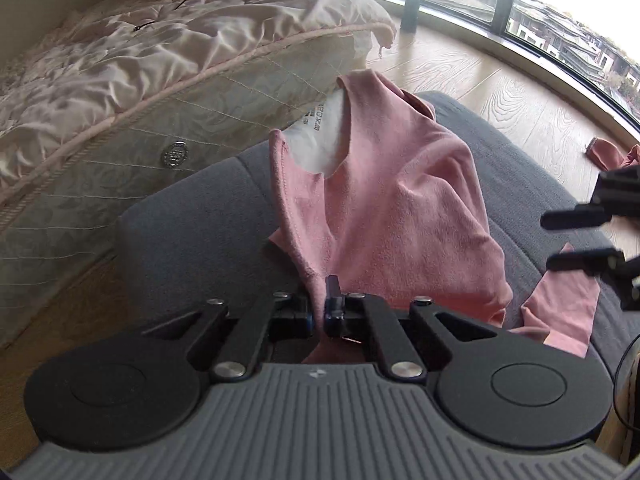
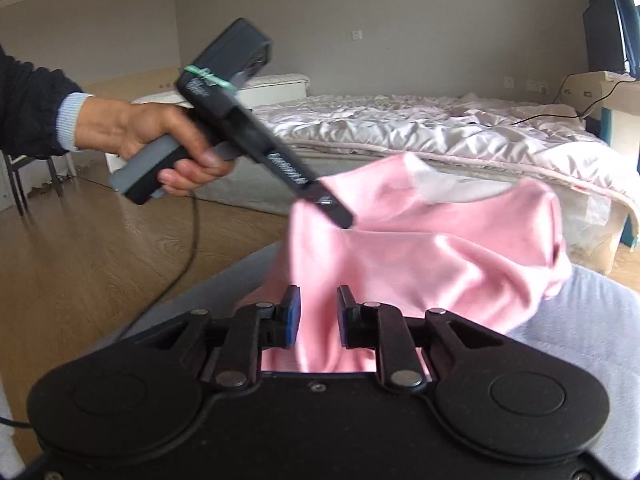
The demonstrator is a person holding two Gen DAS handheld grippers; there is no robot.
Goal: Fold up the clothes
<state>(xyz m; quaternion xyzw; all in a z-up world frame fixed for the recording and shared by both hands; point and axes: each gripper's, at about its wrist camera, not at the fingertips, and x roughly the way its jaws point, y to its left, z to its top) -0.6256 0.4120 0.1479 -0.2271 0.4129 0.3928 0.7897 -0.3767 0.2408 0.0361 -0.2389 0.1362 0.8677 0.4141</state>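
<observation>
One gripper (image 1: 318,312) — the left — pinches the pink top (image 1: 392,208) hem (12 o'clock); the right gripper (image 2: 318,316), jaws apart and holding nothing, may let it sag and crumple.

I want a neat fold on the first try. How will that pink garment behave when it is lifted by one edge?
Probably floppy: the pink garment sags in loose folds from the left gripper, shut on its hem. Likely light, since that one pinch holds it up. Its soft surface may cling to the grey cushion, so dragging could bunch it. The right gripper is open.
</observation>
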